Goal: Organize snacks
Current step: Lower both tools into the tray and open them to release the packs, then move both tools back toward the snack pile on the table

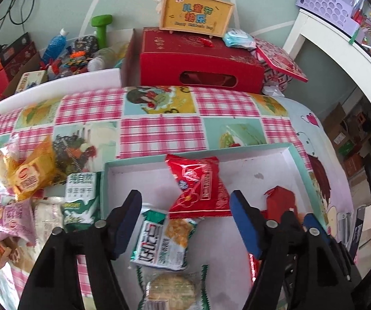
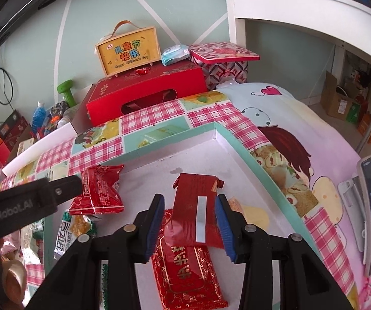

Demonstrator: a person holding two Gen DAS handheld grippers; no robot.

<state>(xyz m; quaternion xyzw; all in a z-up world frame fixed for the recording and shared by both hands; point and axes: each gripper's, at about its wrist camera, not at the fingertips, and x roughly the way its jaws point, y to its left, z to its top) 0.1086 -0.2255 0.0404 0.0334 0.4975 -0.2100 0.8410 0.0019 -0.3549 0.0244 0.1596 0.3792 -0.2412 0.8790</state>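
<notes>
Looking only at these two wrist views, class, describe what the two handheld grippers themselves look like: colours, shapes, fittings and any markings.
Both are black plastic two-finger tools. The left gripper and the right gripper each have angular black fingers lined with blue pads and round silver pivot pins. Seen from the right wrist view, the left gripper's side carries white "GenRobot.AI" lettering. No cables or sleeves show.

Both wrist views close above the tray (image 1: 291,155), angled down and toward the far wall. Left view from the tray's left, right view from its right. Shared: tray (image 2: 219,131), red packet (image 1: 198,188) (image 2: 100,191), far red box (image 1: 198,59) (image 2: 146,93).
</notes>
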